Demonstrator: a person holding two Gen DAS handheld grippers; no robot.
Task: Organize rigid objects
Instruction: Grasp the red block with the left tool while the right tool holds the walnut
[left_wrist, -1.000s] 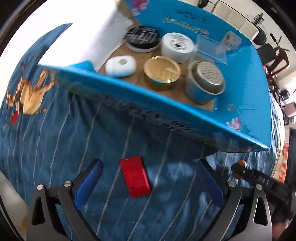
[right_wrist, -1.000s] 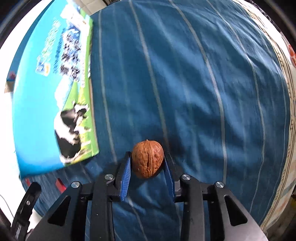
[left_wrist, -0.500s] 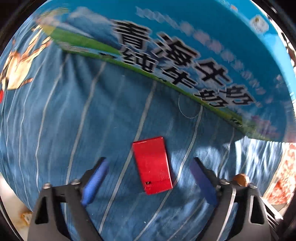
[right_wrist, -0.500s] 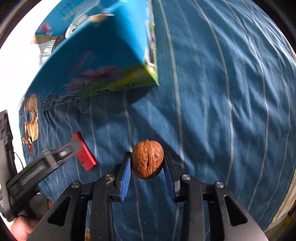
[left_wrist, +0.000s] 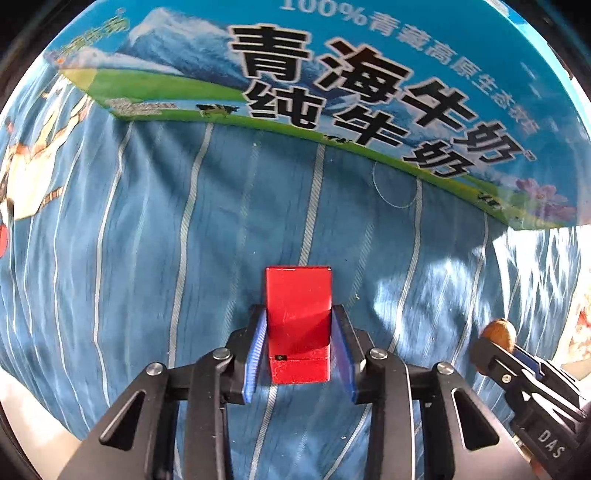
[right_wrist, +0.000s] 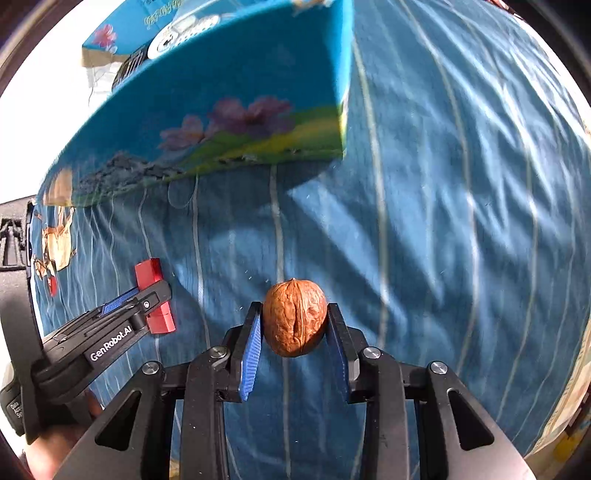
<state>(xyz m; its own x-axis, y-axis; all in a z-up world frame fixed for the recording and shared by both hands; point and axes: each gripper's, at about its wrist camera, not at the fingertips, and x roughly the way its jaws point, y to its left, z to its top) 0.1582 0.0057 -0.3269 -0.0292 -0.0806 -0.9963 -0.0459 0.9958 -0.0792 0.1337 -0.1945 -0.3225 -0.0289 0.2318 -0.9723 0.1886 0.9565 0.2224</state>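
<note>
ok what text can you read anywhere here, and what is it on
"青海牛奶" and "纯牛奶": large black print on the blue milk box.
"100%": white print along the box's top edge; the small characters after it are too blurred to read.
"GenRobot.AI": on the left tool, which grips the red block.
"DAS": on the right tool, which holds the walnut.

A blue cloth with pale stripes (left_wrist: 221, 229) covers the whole surface, wrinkled toward the right. At its far left edge a cartoon figure print (left_wrist: 33, 162) in cream and orange shows, also visible at left in the right wrist view (right_wrist: 57, 240). A thin loop of thread (left_wrist: 395, 184) lies on the cloth at the far right.
</note>
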